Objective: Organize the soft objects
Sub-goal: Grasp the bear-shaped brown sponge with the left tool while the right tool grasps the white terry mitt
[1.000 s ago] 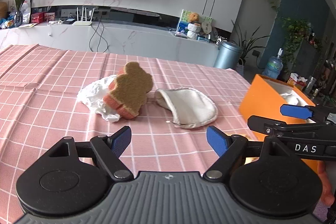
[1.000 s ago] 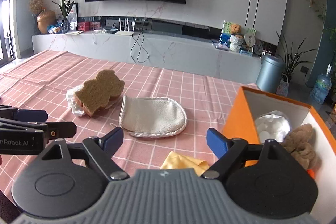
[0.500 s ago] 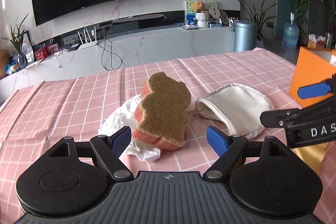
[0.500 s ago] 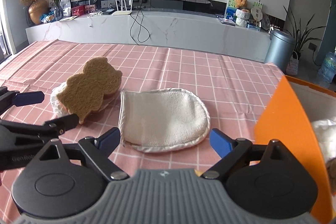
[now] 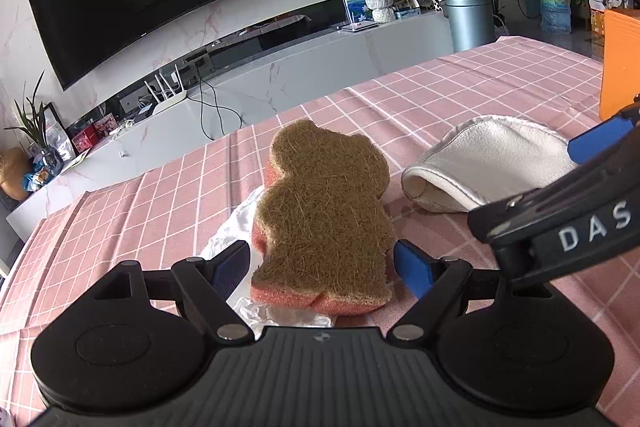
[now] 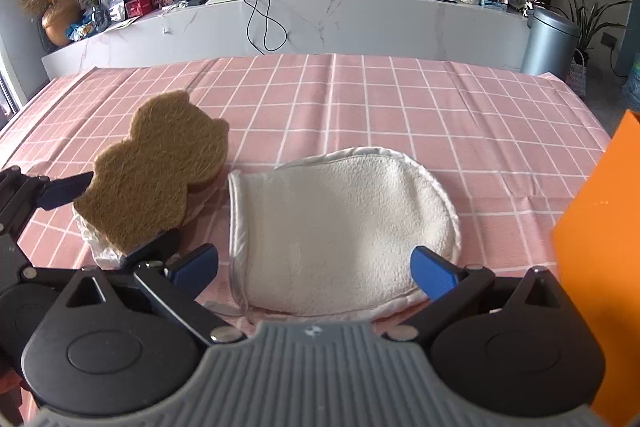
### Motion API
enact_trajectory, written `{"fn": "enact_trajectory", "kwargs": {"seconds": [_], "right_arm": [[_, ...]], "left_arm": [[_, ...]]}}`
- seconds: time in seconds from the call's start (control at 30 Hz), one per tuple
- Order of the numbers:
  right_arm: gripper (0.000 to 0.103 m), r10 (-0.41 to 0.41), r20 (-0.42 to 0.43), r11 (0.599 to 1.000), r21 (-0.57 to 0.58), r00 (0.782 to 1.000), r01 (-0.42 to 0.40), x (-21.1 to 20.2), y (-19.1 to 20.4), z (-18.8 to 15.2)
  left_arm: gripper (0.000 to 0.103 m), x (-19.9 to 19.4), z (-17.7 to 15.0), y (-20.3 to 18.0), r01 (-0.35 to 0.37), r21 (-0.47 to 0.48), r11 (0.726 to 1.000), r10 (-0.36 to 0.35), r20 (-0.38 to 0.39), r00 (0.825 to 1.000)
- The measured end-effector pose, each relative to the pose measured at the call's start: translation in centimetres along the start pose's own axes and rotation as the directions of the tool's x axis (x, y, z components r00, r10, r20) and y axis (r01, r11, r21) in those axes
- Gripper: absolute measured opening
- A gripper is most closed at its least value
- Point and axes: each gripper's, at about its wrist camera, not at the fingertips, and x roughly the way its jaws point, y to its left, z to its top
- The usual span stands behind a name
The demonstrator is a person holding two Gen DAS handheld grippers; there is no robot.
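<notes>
Sponge (image 5: 324, 211) sits propped on crumpled plastic (image 5: 240, 223) mid-desk (image 5: 480, 83), between your left hand-held gripper's (image 5: 320, 265) closing jaws, pads not touching. Mitt (image 6: 340, 227) lies flat beside it, between your right hand-held gripper's (image 6: 314, 265) opening jaws. Orange box (image 6: 600, 247) at right edge.

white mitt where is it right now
The white mitt lies flat on the pink checked tablecloth, between the sponge to its left and the orange box to its right.
</notes>
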Motion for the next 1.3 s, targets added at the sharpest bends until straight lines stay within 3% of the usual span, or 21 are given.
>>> {"fn": "enact_trajectory", "kwargs": {"seconds": [0.17,0.27,0.33,0.4,0.47,0.53,0.57,0.67,0.9,1.3], "right_arm": [[0.094,0.021,-0.045,0.998,0.055,0.999,-0.019,1.2,-1.0,-0.2],[0.093,0.016,-0.040,1.000,0.024,0.999,-0.015,1.3,-0.8,-0.4],[0.086,0.001,-0.038,1.000,0.005,0.999,-0.001,1.2,-0.7,-0.6],[0.067,-0.054,-0.028,0.996,-0.066,0.998,0.052,1.2,-0.1,-0.9],[0.064,-0.064,-0.014,0.993,-0.097,0.998,0.062,1.0,0.0,-1.2],[0.047,-0.081,-0.006,0.991,-0.108,0.997,0.080,0.9,-0.1,-1.1],[0.029,-0.094,-0.001,0.988,-0.124,0.996,0.093,0.8,0.0,-1.1],[0.019,-0.101,-0.002,0.979,-0.177,0.995,0.099,0.8,0.3,-1.1],[0.013,-0.087,0.004,0.973,-0.215,0.996,0.086,-0.7,0.9,-1.8],[0.013,-0.012,0.102,0.965,-0.259,0.995,0.038,-7.9,0.8,-2.8]], "left_arm": [[0.081,0.5,0.1,0.5,0.019,-0.023,1.000,-0.019,-0.009,1.000],[0.078,0.3,0.0,0.3,0.013,-0.026,1.000,-0.014,-0.005,1.000],[0.073,0.3,-0.1,-0.1,0.004,-0.005,1.000,-0.004,-0.002,1.000],[0.073,0.2,-0.2,-0.3,-0.002,0.004,1.000,0.002,-0.006,1.000],[0.073,-0.2,-0.3,0.1,0.004,-0.036,0.999,-0.004,0.002,1.000],[0.072,-0.5,-0.3,0.7,0.009,-0.069,0.998,-0.009,0.006,1.000],[0.072,-0.7,-0.3,0.8,0.007,-0.071,0.997,-0.006,0.016,1.000],[0.072,-1.5,0.1,1.1,0.009,-0.092,0.996,-0.005,0.040,0.999],[0.072,-3.2,0.5,1.7,0.042,-0.173,0.984,-0.034,0.047,0.998],[0.072,-6.9,0.3,2.3,0.078,-0.292,0.953,-0.066,0.052,0.996]]}}
